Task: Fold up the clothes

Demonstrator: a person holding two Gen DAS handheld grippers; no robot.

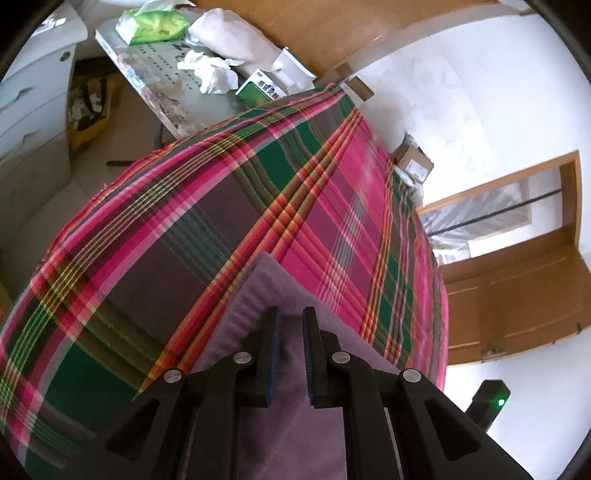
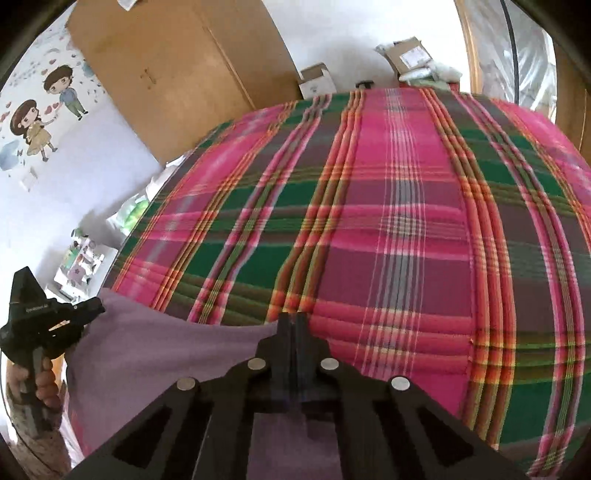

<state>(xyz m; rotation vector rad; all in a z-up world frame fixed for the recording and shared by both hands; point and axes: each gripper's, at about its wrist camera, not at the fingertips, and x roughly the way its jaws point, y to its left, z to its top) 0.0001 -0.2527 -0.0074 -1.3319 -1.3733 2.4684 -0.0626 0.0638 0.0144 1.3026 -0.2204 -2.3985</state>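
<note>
In the right wrist view, a hand (image 2: 40, 384) at the far left grips the handle of the left gripper (image 2: 98, 308), whose tip meets the left corner of a purple garment (image 2: 166, 354). The garment lies at the near edge of a bed covered by a plaid bedspread (image 2: 388, 221). Its visible upper edge runs left to right between the two grippers, so its long axis seems to lie across the bed, though the near part is cut off by the frame and hidden under the tool bodies.

The right gripper (image 2: 293, 321) has its fingers pressed together at the garment's upper edge, apparently pinching the cloth; the contact itself is blurred.

In the left wrist view, the left gripper (image 1: 291, 317) has its blue-padded fingers a little apart over the purple garment (image 1: 258, 291), with cloth visible in the gap. I cannot tell whether they grip it. A ribbed corner of the garment points away toward the far side of the plaid bedspread (image 1: 221, 206).

Beyond the bed at far left stands a cluttered table (image 1: 147, 74) with a green tissue pack (image 1: 151, 24). A wooden door (image 1: 517, 288) is at right.
</note>
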